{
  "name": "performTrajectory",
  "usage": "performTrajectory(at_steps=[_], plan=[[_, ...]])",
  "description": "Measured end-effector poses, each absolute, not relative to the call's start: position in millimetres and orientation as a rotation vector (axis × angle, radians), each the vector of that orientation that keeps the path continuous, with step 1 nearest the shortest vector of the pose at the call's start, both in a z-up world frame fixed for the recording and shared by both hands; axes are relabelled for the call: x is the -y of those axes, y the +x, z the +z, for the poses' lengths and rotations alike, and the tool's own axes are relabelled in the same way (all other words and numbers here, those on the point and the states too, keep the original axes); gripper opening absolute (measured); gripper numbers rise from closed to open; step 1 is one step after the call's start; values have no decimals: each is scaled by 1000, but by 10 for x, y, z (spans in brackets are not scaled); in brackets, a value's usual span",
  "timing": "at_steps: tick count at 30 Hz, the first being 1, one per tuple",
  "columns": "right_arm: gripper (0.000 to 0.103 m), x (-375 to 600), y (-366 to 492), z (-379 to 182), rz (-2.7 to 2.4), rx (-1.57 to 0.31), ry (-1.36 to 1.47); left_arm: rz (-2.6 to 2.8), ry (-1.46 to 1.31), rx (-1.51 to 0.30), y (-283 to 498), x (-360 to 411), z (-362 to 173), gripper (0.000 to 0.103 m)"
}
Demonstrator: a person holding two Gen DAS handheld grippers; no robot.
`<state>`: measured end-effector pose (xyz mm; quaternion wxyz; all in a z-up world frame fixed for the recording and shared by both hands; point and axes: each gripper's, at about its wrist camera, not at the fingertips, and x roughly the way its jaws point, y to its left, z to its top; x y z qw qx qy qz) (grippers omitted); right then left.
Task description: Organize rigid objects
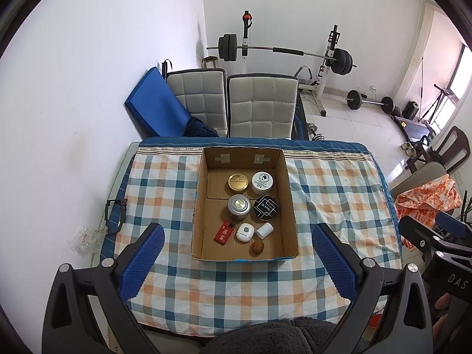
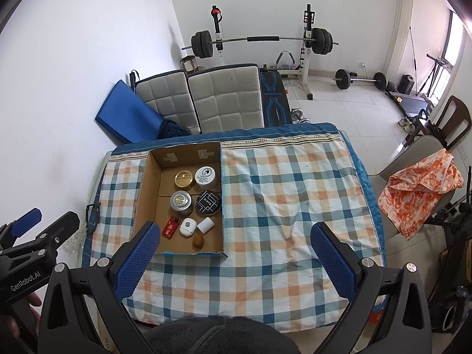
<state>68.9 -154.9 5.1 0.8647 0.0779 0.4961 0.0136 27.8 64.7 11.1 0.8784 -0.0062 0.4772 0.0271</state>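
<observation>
An open cardboard box (image 1: 290, 206) (image 2: 144, 183) sits on the checked tablecloth. Inside lie a gold tin (image 1: 237, 182) (image 2: 183, 179), a white jar (image 1: 262, 181) (image 2: 206, 175), a silver tin (image 1: 238, 204) (image 2: 181, 201), a black patterned tin (image 1: 265, 207) (image 2: 208, 202), a red packet (image 1: 224, 231) (image 2: 170, 228), a small white case (image 1: 244, 232) (image 2: 187, 227), a white cap (image 1: 264, 230) (image 2: 205, 224) and a walnut (image 1: 256, 248) (image 2: 198, 242). My left gripper (image 1: 237, 261) is open and empty, held above the near table edge before the box. My right gripper (image 2: 233, 261) is open and empty, right of the box.
The tablecloth (image 1: 333, 194) (image 2: 283, 188) covers the table. Two grey padded chairs (image 1: 262, 106) (image 2: 224, 100) stand behind it. A chair with an orange cloth (image 2: 419, 185) is at the right. A weight bench and barbells (image 2: 256, 39) stand by the far wall.
</observation>
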Motion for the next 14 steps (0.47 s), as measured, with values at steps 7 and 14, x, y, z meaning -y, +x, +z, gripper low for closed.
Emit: performTrajectory(at_steps=[7,14], plan=[[103,1542,693,41,25,-1042,161,56,-10,-1000,243,-656,107,103],[103,1549,689,20,26,-1047,159,53,-7,-987,228,-643,113,103]])
